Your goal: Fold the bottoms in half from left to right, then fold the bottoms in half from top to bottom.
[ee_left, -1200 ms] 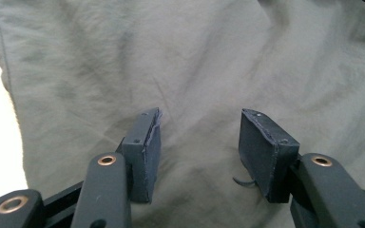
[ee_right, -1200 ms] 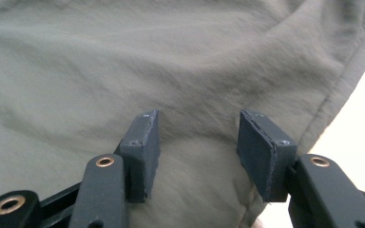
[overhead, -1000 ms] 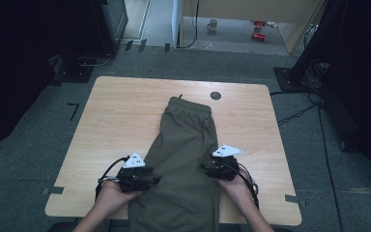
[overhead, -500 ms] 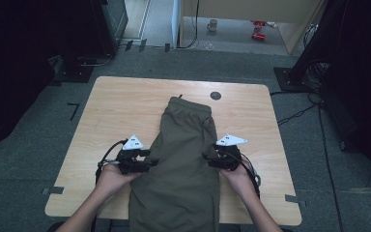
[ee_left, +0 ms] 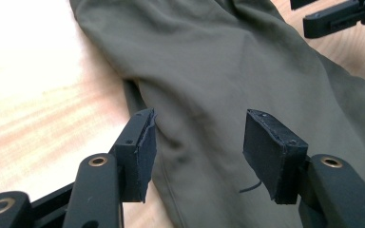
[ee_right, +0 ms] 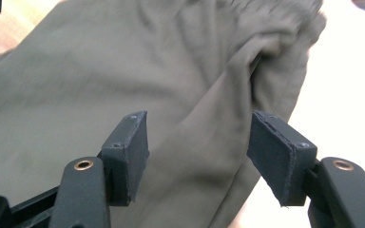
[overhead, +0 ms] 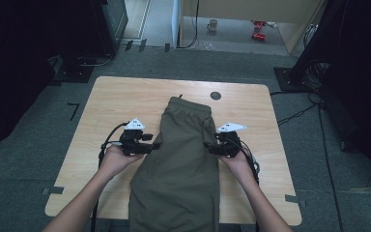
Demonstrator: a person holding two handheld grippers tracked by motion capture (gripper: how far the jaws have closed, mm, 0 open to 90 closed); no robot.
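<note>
Trousers [overhead: 183, 154] lie folded along the middle of the table [overhead: 116, 99], hanging over its near edge, with the left gripper [ee_left: 197, 142] and right gripper [ee_right: 197, 147] both open at their side edges, so uneven pinching would probably skew the fold.

Trousers' [overhead: 178, 169] legs beyond bottom edge

Olive-green trousers [overhead: 182, 159] lie folded lengthwise along the table's middle; waistband at far end.
</note>
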